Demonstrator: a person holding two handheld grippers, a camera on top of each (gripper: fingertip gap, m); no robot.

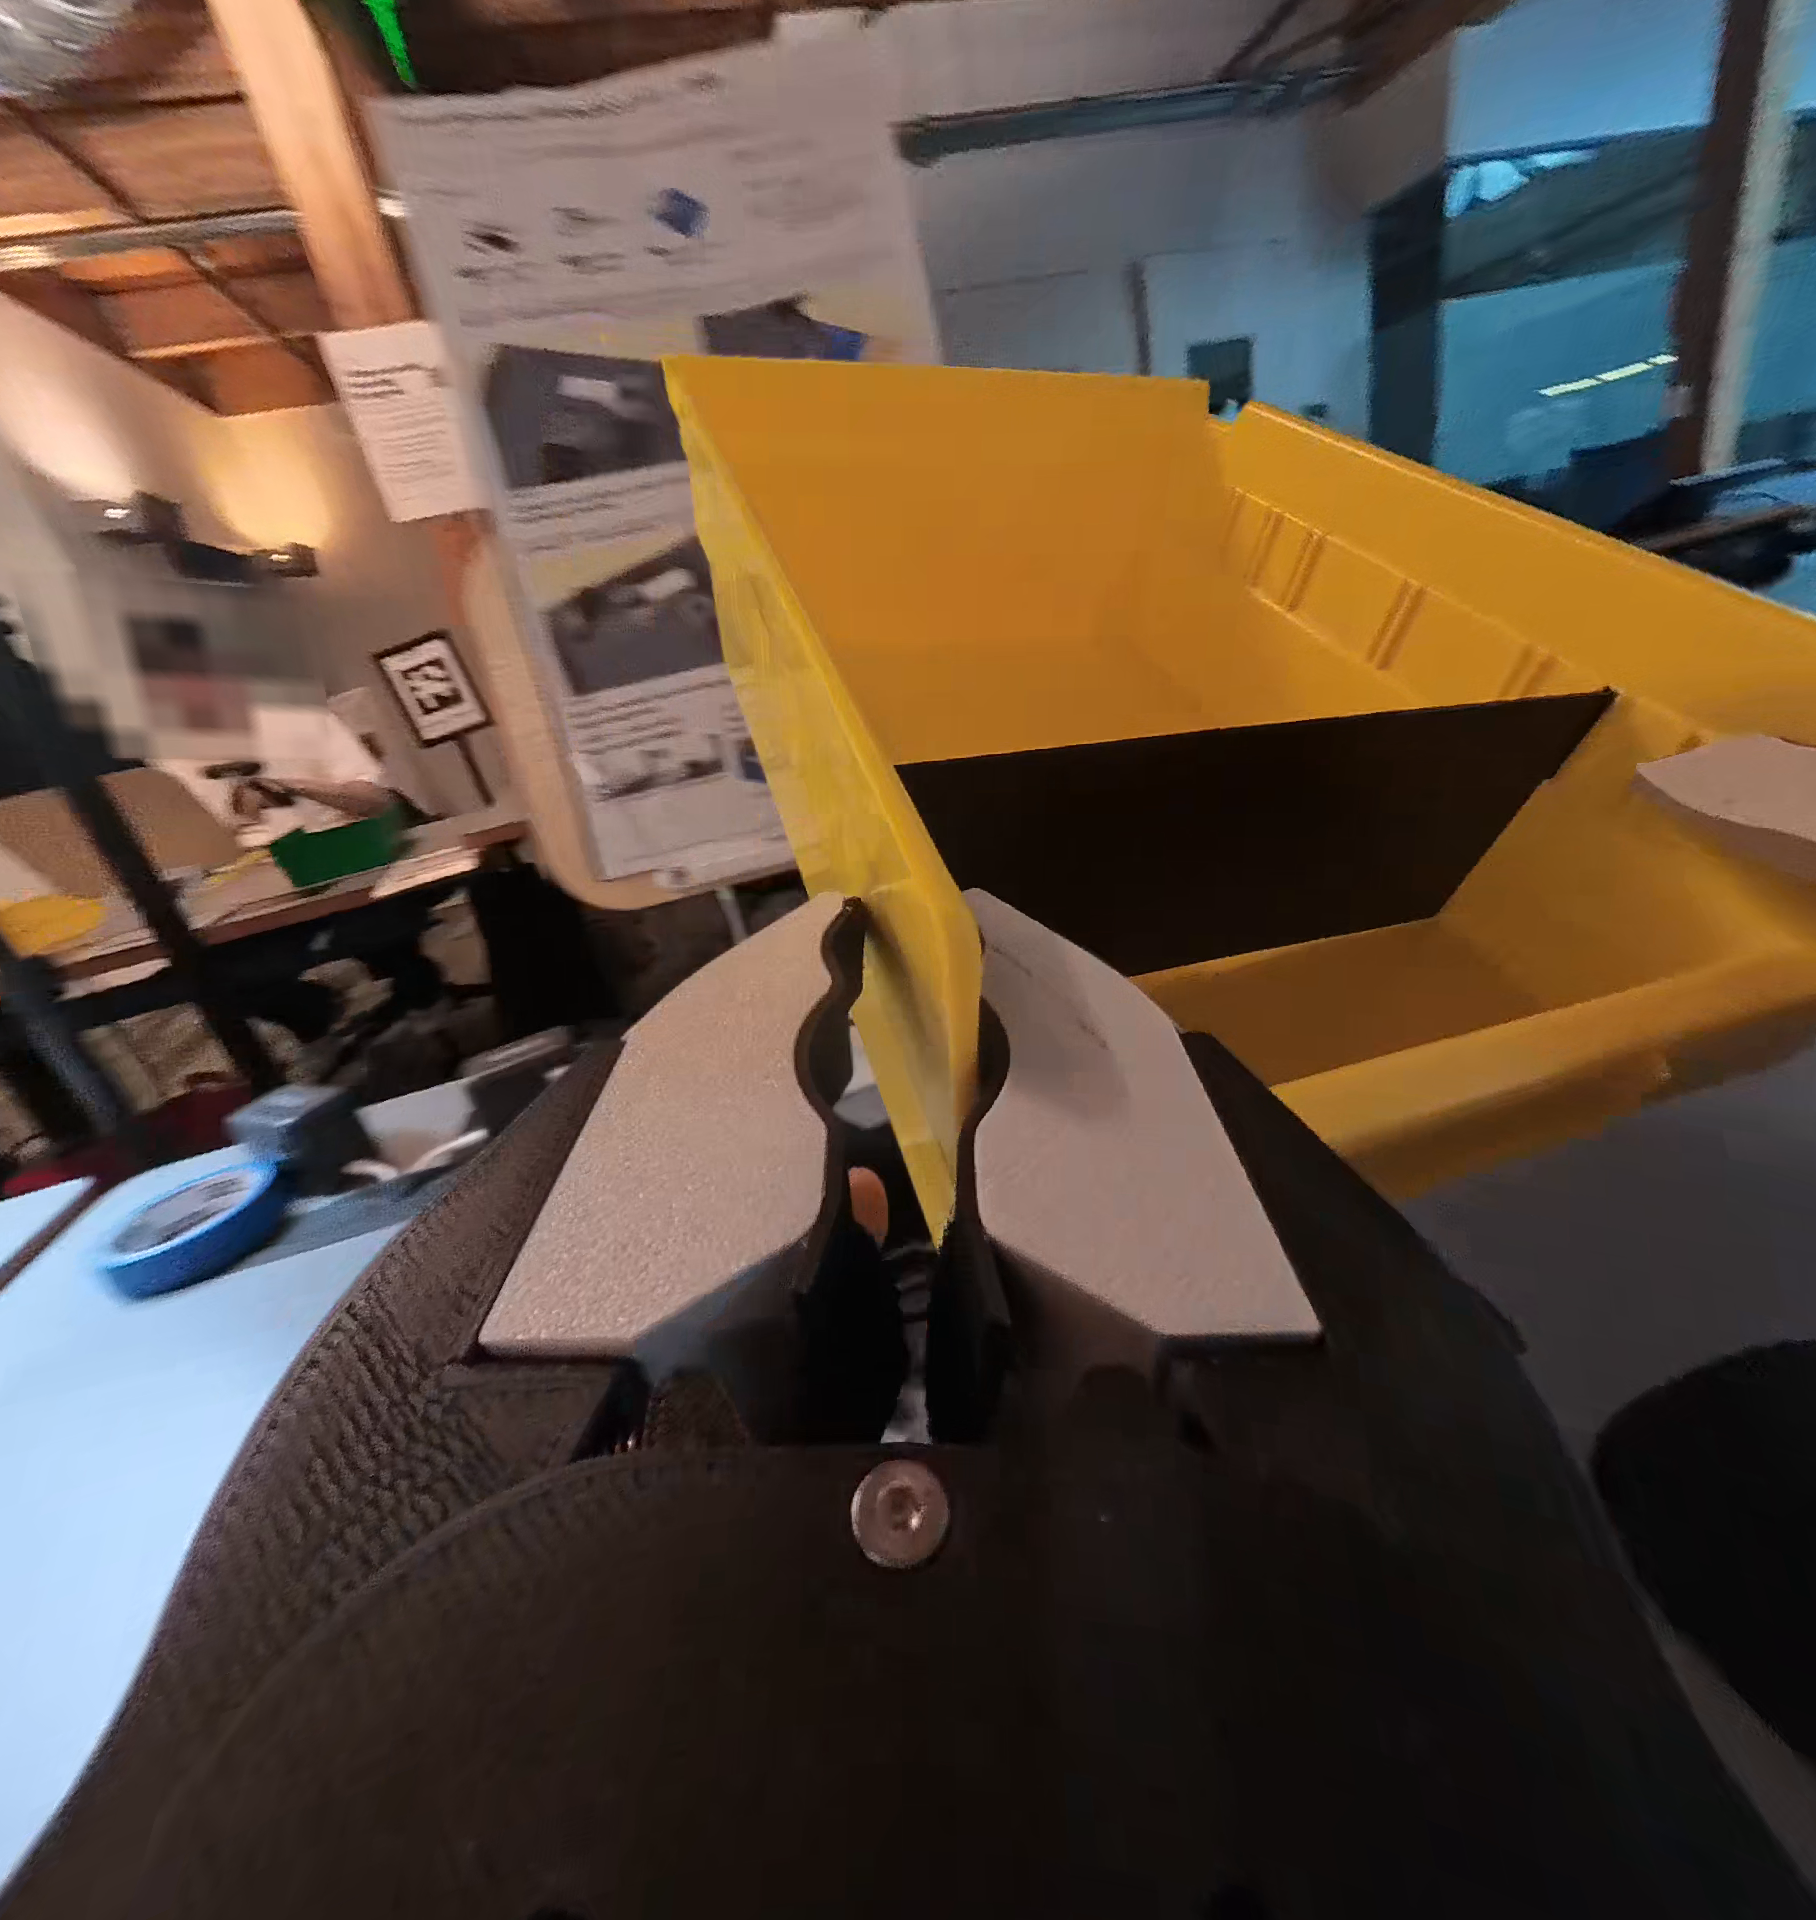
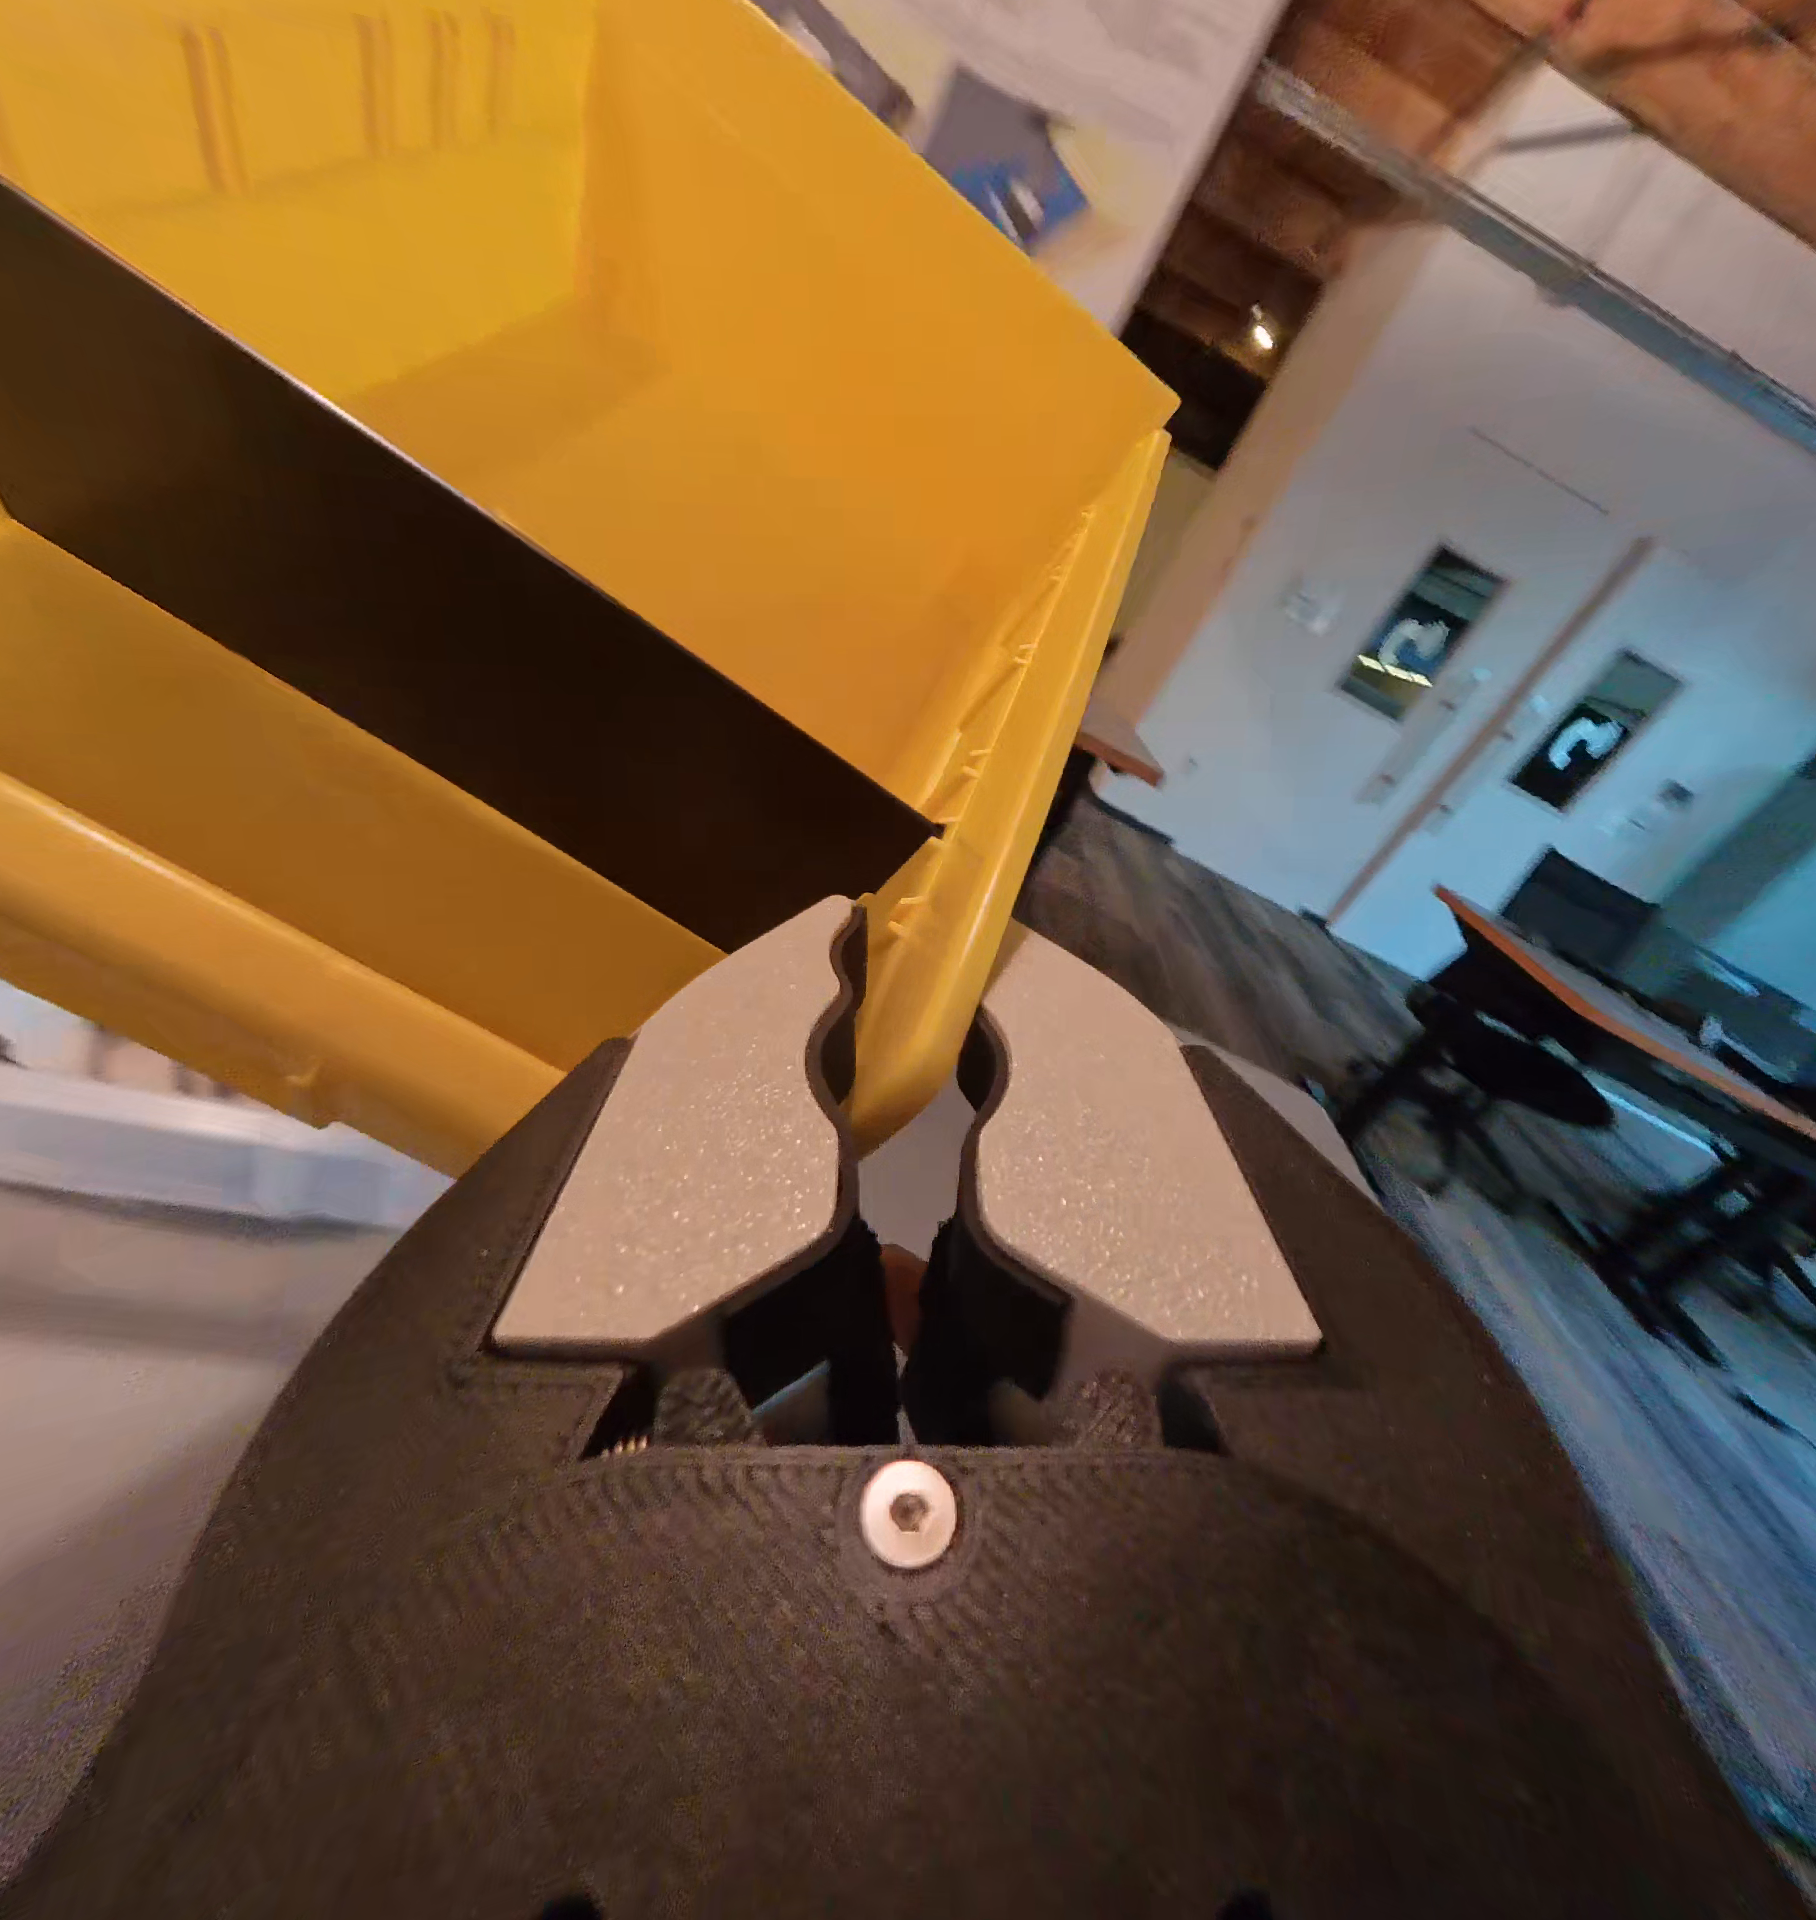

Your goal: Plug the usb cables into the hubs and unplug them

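Observation:
A yellow plastic bin (image 1: 987,540) with a black divider (image 1: 1226,821) across its inside is held tilted in the air. My left gripper (image 1: 914,914) is shut on the bin's left side wall. My right gripper (image 2: 925,925) is shut on the bin's right rim (image 2: 945,987). The bin also fills the upper left of the right wrist view (image 2: 675,312), with the divider (image 2: 416,623) crossing it. Both compartments look empty. No USB cables or hubs show in either view.
A roll of blue tape (image 1: 192,1226) lies on a light table at the left. The other gripper's grey finger (image 1: 1777,800) shows at the bin's far rim. A dark round object (image 1: 1756,1558) sits at the lower right. Tables and chairs (image 2: 1662,1039) stand farther off.

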